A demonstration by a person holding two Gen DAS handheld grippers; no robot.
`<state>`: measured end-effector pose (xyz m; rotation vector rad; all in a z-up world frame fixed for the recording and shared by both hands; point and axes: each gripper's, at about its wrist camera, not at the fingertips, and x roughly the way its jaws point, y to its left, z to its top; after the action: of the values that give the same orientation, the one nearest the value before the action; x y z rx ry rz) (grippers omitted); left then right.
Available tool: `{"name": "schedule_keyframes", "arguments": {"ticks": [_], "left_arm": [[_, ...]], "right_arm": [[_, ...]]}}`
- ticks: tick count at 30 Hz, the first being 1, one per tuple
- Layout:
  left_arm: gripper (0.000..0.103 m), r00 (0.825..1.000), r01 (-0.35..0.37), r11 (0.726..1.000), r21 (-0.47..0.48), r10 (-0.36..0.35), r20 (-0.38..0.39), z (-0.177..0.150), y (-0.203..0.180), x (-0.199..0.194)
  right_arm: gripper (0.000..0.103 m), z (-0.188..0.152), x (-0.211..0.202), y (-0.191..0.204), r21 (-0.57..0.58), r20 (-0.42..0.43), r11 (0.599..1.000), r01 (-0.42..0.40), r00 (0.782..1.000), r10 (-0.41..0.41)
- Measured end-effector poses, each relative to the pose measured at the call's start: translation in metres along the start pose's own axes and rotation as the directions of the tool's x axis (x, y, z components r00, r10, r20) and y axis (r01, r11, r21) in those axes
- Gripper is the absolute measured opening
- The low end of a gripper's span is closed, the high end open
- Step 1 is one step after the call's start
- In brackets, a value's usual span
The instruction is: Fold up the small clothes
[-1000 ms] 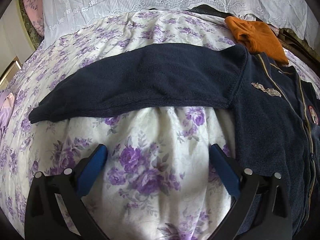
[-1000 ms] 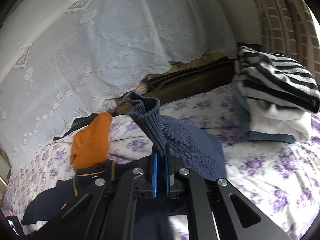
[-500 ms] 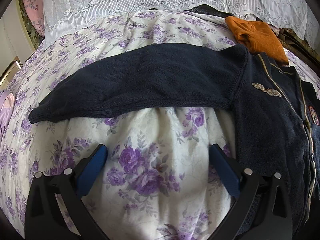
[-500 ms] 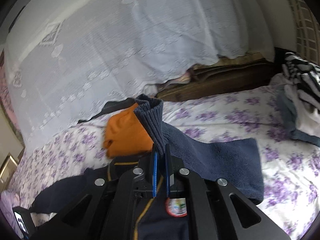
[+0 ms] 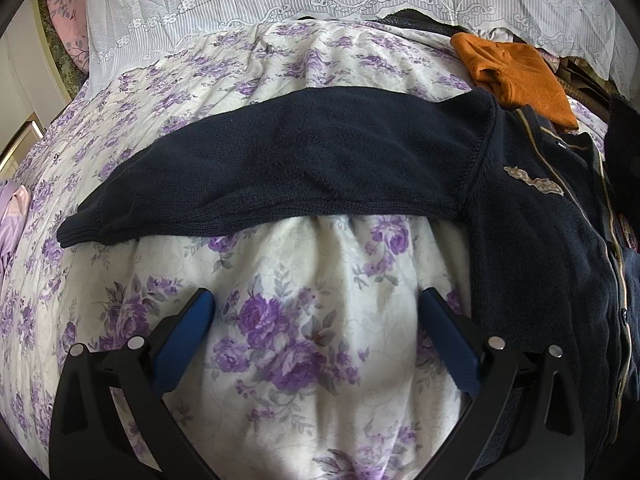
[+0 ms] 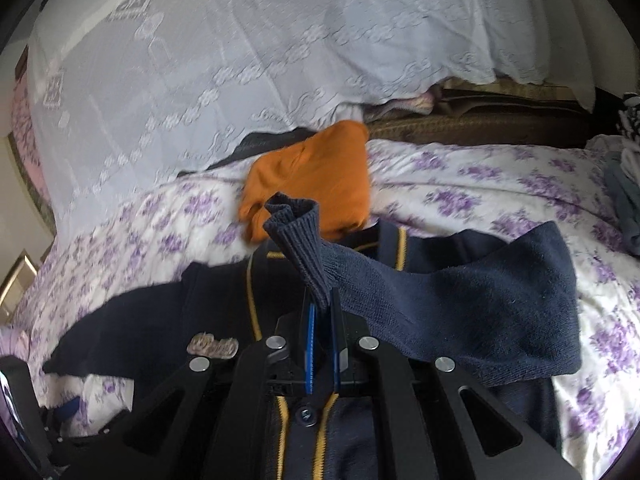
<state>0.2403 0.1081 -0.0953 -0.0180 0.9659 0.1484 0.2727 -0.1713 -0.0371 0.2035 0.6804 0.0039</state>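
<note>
A navy knit cardigan (image 5: 532,240) with gold trim lies on the floral bedspread (image 5: 304,280). One sleeve (image 5: 280,172) stretches flat to the left. My left gripper (image 5: 316,304) hovers open over bare bedspread just below that sleeve, touching nothing. In the right wrist view my right gripper (image 6: 322,304) is shut on the ribbed cuff (image 6: 296,236) of the other sleeve (image 6: 460,300), lifted and drawn across the cardigan's front (image 6: 224,312).
An orange folded garment (image 6: 312,176) lies behind the cardigan near a white lace cover (image 6: 240,60). Striped and white clothes (image 6: 628,148) sit at the far right edge. Pink fabric (image 5: 12,216) lies at the left edge of the bed.
My right gripper has carried the cuff leftward and lower, from over the bedspread to above the cardigan's front. The stack of striped clothes has slid to the frame's right edge. The left gripper stayed still.
</note>
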Motion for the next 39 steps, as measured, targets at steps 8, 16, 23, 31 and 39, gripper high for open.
{"name": "schedule_keyframes", "arguments": {"ticks": [8,16,23,31,39], "left_arm": [[0.099,1.000,0.000,1.000,0.000,0.000,0.000,0.000,-0.001,0.000],[0.099,1.000,0.001,1.000,0.001,-0.001,0.000,0.000,0.001,0.001],[0.099,1.000,0.001,1.000,0.001,-0.001,0.000,0.000,0.001,0.001],[0.099,1.000,0.000,1.000,0.001,0.000,0.000,0.000,0.001,0.001],[0.099,1.000,-0.002,1.000,0.000,0.002,0.001,-0.001,0.001,0.001]], "right_arm": [[0.010,-0.014,0.019,0.015,-0.062,-0.053,0.998,0.012,0.998,-0.015],[0.017,-0.027,0.048,0.020,-0.089,-0.197,0.996,-0.004,0.980,-0.014],[0.026,-0.028,0.038,0.031,-0.167,-0.202,0.985,-0.038,0.979,0.003],[0.027,-0.003,-0.018,0.010,-0.244,-0.113,0.968,-0.057,0.993,0.031],[0.009,0.031,-0.014,-0.109,0.009,-0.032,0.968,0.251,0.968,-0.251]]}}
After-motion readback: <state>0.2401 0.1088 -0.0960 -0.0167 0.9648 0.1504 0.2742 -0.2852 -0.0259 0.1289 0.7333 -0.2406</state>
